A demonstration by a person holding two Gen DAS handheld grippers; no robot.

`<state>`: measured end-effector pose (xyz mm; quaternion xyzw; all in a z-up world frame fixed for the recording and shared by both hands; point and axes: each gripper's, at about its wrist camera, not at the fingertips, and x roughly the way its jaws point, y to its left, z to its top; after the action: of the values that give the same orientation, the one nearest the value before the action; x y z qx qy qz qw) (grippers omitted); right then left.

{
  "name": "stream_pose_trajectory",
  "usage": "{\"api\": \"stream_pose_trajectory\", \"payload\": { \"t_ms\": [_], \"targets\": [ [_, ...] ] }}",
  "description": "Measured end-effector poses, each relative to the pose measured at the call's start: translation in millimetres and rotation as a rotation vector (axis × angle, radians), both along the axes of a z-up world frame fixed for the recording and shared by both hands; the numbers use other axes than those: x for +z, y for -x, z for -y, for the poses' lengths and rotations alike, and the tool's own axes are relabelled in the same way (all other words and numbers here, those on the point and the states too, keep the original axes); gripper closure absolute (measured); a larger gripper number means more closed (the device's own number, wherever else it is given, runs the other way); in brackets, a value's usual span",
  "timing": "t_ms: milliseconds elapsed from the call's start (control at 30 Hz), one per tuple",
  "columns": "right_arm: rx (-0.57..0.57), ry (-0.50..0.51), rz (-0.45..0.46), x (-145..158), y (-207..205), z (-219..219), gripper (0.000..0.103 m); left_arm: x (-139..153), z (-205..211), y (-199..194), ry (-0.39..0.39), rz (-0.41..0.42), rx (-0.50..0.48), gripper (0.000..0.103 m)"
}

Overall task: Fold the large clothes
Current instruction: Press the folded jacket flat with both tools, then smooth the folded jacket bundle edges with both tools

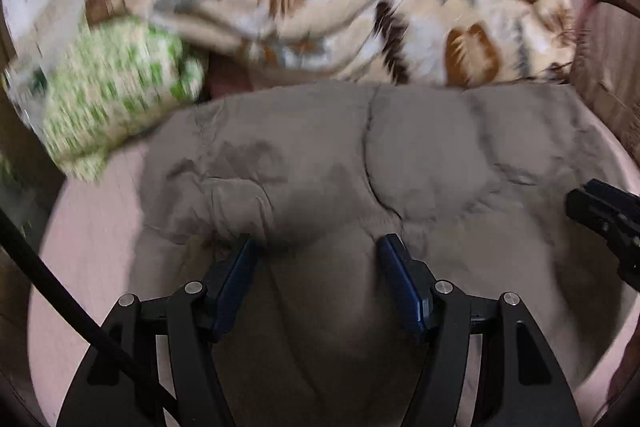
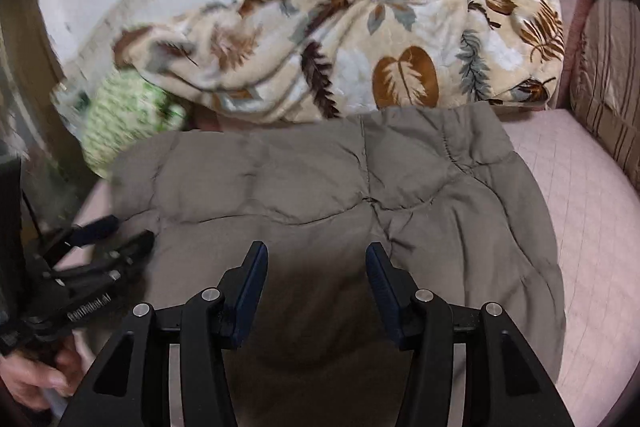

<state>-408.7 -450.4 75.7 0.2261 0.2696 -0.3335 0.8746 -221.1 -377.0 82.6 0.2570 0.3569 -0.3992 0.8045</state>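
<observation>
Jacket half folded on the bed — both grippers free above it

The grey-brown quilted jacket [image 2: 340, 195] lies on the pink mattress [image 2: 592, 211], just in front of the leaf-print blanket [image 2: 360, 39], which is bunched up behind it against the wall. The jacket seems already gathered into a compact, roughly rectangular shape; no sleeve sticks out that I can see, so I judge that at least one fold is done. Its surface is puffy and uneven, and the right edge hangs loose, so probably one more fold and some smoothing are left. The left gripper [image 1: 318, 247] and the right gripper [image 2: 318, 255] both hover over the near part of the jacket with jaws spread apart, grasping nothing. A green-patterned cushion [image 2: 128, 115] sits at the left end of the blanket.
</observation>
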Motion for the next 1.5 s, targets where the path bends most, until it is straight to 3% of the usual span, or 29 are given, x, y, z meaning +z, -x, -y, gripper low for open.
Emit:
{"api": "stream_pose_trajectory", "payload": {
  "t_ms": [100,333,467,567,633,733,900,1033,1167,1367,1500],
  "targets": [
    [-0.031,0.007,-0.103,-22,-18,25,0.048,-20,15,-19,-0.024,-0.059,-0.013,0.037],
    [-0.009,-0.090,-0.135,-63,-30,65,0.048,-47,41,-42,-0.030,-0.084,-0.002,0.026],
    [-0.017,-0.116,-0.177,-63,-37,70,0.048,-41,41,-39,-0.067,-0.059,0.032,0.024],
    [-0.022,-0.111,-0.118,-41,-23,55,0.048,-14,7,-18,-0.002,-0.009,0.032,0.024],
    [-0.031,-0.067,-0.018,-15,9,30,0.046,3,-30,2,0.067,0.047,0.027,0.024],
    [-0.042,0.019,0.045,7,53,-12,0.043,13,-79,25,0.097,0.133,0.051,0.024],
    [-0.072,0.063,0.093,2,109,-62,0.041,11,-148,34,0.147,0.177,0.175,0.024],
    [-0.102,0.029,0.081,-9,126,-60,0.041,-1,-177,22,0.169,0.175,0.249,0.024],
    [-0.123,0.020,0.057,-19,123,-50,0.041,-20,-177,4,0.163,0.113,0.253,0.024],
    [-0.128,0.006,-0.062,-44,99,-32,0.041,-50,-173,-32,0.148,-0.102,0.291,0.019],
    [-0.125,-0.058,-0.078,-63,92,-19,0.040,-57,-165,-35,0.108,-0.115,0.290,0.019]
  ]
}}
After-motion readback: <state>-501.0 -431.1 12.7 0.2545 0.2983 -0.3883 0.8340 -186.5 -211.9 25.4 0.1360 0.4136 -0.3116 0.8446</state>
